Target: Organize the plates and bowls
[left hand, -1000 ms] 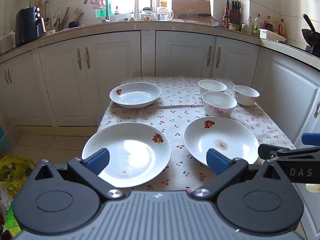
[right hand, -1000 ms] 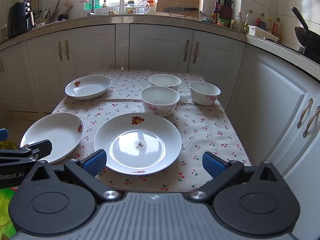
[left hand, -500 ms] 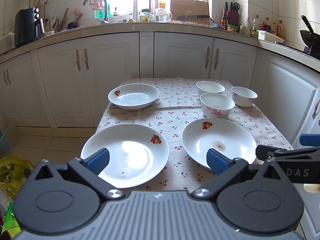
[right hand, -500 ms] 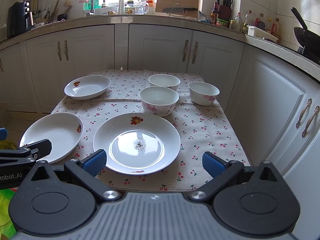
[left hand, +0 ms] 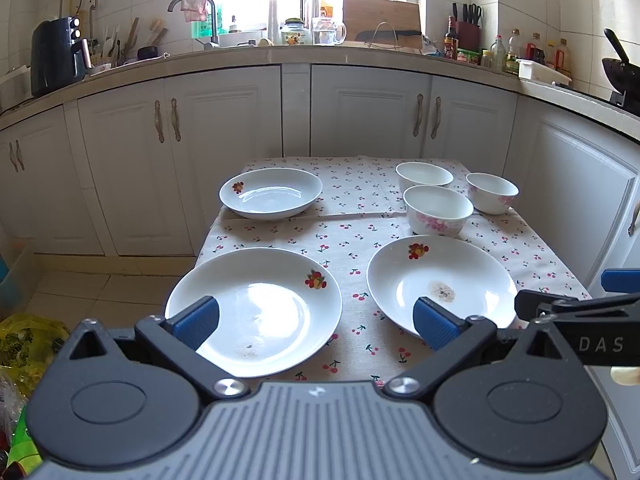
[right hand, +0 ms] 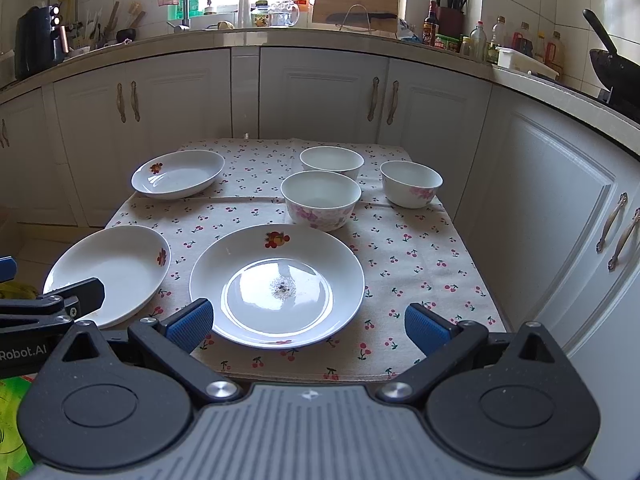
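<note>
Three white plates with fruit marks lie on a cherry-print tablecloth: a near-left plate (left hand: pixel 256 308) (right hand: pixel 112 272), a near-right plate (left hand: pixel 440 280) (right hand: pixel 276 280) with a small food stain, and a far-left plate (left hand: pixel 272 192) (right hand: pixel 178 174). Three white bowls with pink flowers stand at the far right: the front bowl (left hand: pixel 438 210) (right hand: pixel 320 204), the back bowl (left hand: pixel 424 176) (right hand: pixel 332 162), the right bowl (left hand: pixel 492 192) (right hand: pixel 412 182). My left gripper (left hand: pixel 316 322) hovers open at the table's near edge, over the near-left plate's right rim. My right gripper (right hand: pixel 308 324) is open before the near-right plate, holding nothing.
White kitchen cabinets (left hand: pixel 360 112) and a cluttered counter (right hand: pixel 320 36) wrap around behind and to the right of the table. Tiled floor (left hand: pixel 100 280) and a yellow-green bag (left hand: pixel 20 344) lie to the left. The tablecloth (right hand: pixel 400 256) is bare between the dishes.
Both grippers have risen and drawn back slightly, so the table sits a little lower and farther in both views. Nothing on the table has moved.
</note>
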A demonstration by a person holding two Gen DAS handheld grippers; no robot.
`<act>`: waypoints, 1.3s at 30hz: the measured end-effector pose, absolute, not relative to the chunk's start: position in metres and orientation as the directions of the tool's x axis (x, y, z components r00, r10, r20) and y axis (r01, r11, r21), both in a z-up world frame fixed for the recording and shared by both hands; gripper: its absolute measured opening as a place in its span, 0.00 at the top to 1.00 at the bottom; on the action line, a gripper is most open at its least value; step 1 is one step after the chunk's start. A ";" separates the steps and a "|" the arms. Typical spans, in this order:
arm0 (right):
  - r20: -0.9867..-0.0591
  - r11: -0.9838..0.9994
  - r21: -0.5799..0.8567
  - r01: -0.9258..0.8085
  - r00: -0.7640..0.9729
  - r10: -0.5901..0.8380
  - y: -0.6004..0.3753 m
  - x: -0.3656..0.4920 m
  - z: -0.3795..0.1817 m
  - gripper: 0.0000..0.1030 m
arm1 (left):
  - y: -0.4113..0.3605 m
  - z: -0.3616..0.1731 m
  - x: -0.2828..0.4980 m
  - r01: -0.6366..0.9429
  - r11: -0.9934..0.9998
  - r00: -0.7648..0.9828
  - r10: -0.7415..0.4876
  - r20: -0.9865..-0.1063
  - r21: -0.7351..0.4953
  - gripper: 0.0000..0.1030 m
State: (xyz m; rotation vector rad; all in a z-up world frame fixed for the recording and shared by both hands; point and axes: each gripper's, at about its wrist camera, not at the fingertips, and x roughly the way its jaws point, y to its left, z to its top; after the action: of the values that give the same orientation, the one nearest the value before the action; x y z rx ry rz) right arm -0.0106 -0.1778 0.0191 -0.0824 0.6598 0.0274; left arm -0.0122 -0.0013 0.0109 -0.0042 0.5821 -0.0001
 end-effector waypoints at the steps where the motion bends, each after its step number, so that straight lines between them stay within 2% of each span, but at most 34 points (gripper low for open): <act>1: -0.613 0.996 -0.068 -0.052 0.790 -0.001 -0.178 -0.011 0.019 0.00 | -0.001 0.011 -0.012 -0.001 1.000 0.835 -0.001 -0.550 -0.004 0.01; 39: -0.615 0.994 -0.072 -0.084 0.789 0.022 -0.176 0.002 0.020 0.00 | 0.002 0.007 0.002 0.020 1.000 0.831 -0.012 -0.556 0.008 0.01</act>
State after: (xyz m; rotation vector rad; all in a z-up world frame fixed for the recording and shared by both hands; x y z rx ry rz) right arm 0.0023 -0.1759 0.0197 -0.0971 0.6602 0.0569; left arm 0.0015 0.0023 0.0074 0.0142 0.5896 -0.0171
